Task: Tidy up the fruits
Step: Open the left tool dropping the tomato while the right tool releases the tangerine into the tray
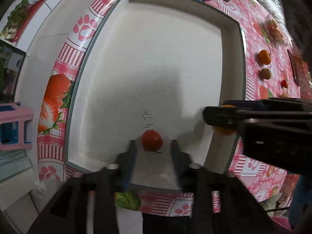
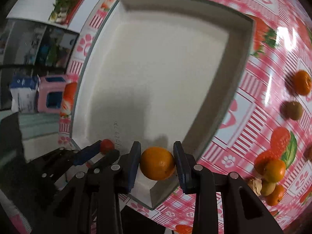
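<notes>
A pink patterned tablecloth (image 1: pixel 255 89) covers the table, and on it sits a big white foam tray (image 1: pixel 156 58) with raised walls, its floor bare but for some handwriting and 1 fruit. The right gripper (image 2: pixel 157 162) hangs over the tray's near corner with its 2 blue-padded fingers pressed against either side of an orange (image 2: pixel 157 163), which it holds just above the tray's edge. The left gripper (image 1: pixel 153 148) is over the tray's near side, its jaws spread wider than the small red tomato (image 1: pixel 151 140) that lies on the tray floor between the fingertips; neither finger appears to touch it. To the right of the tray, loose on the cloth, lie a second orange (image 2: pixel 302 82) and a brown kiwi (image 2: pixel 292 110) near it, well apart from the tray. Nearer the right gripper is a huddle of 4 or so small fruits (image 2: pixel 272 177), touching one another. A strawberry (image 1: pixel 284 82) sits farther off.
</notes>
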`<state>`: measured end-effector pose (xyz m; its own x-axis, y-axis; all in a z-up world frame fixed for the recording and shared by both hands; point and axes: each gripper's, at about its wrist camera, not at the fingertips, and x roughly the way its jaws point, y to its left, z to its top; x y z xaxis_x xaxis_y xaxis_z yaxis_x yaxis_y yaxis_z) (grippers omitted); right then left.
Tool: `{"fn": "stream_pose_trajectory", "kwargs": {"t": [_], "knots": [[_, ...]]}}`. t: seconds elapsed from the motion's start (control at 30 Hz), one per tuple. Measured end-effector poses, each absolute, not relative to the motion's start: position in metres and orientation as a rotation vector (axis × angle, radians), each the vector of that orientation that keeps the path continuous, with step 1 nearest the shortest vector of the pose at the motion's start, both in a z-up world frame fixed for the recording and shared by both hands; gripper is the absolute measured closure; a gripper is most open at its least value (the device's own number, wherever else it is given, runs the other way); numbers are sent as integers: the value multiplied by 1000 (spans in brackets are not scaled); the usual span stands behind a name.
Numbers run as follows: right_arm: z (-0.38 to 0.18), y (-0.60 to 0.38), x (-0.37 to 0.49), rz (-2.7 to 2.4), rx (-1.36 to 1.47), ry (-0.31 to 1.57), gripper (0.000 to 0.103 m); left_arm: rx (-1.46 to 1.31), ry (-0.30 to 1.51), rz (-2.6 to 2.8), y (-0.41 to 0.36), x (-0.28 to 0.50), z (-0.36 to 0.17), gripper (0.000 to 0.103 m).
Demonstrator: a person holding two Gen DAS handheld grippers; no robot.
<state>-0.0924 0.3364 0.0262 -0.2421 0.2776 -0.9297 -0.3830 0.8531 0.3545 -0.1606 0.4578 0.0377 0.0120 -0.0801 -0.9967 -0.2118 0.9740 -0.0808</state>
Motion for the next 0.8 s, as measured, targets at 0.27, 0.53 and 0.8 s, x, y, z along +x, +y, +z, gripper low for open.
{"fn": "stream_pose_trajectory", "kwargs": {"t": [0.27,0.53,0.8], "knots": [[28,357,-93,653,-180,1704,67,-177,1513,88,459,-179,91,25],[41,363,-91,680,-197,1674,26,-149,1465,76,458,-210,149,23],[49,350,-86,659,-189,1644,0,-86,1466,114,439,-228,164,23]]}}
